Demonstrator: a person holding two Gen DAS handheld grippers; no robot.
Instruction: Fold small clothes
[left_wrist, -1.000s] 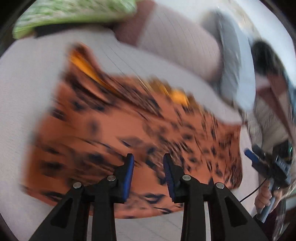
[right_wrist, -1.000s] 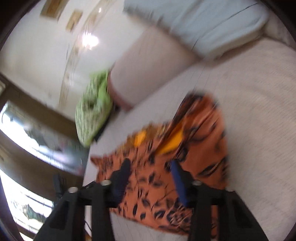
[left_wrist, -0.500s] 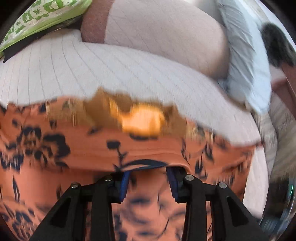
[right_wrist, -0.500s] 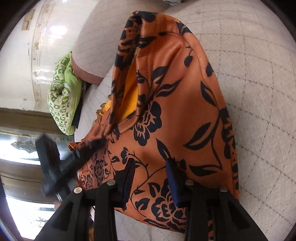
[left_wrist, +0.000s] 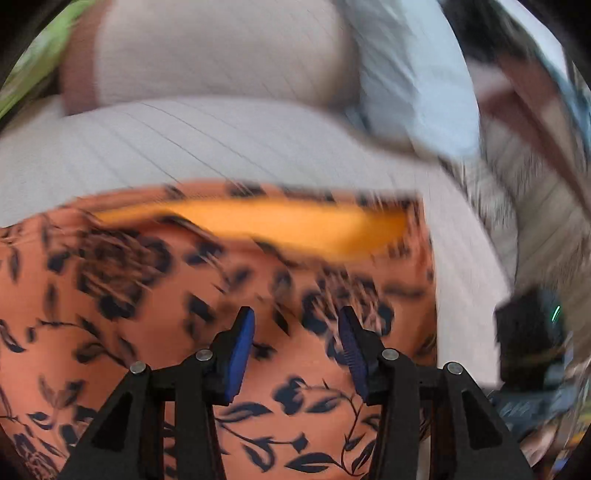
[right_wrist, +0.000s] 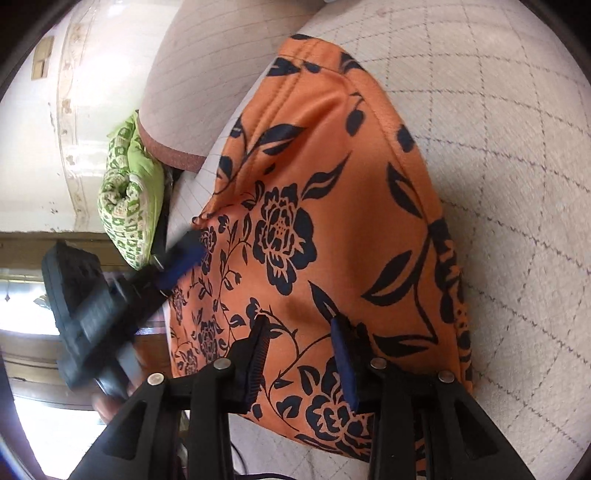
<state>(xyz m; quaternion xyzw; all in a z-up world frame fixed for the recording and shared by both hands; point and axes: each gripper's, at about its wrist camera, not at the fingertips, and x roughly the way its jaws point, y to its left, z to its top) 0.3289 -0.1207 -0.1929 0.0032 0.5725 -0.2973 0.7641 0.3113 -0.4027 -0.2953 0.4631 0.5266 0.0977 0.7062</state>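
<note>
An orange garment with a dark floral print (right_wrist: 332, 206) lies folded on the quilted beige cushion (right_wrist: 509, 177). In the left wrist view the garment (left_wrist: 184, 295) fills the lower half, blurred, with its plain orange lining (left_wrist: 280, 225) showing along the far edge. My left gripper (left_wrist: 295, 328) is open and empty just above the cloth; it also shows in the right wrist view (right_wrist: 184, 254) at the garment's left edge. My right gripper (right_wrist: 299, 332) is open and empty over the garment's near end. It shows dark and blurred in the left wrist view (left_wrist: 528, 332) at the right.
A beige backrest cushion (left_wrist: 221, 55) stands behind the seat. A pale blue pillow (left_wrist: 413, 81) lies at the back right. A green patterned cushion (right_wrist: 129, 192) sits at the far left end. A window (right_wrist: 22, 302) is at the left.
The garment's raised flap has been laid flat, giving a smoother folded shape. Both grippers have let go of the cloth and opened. The left gripper is drawing back quickly.
</note>
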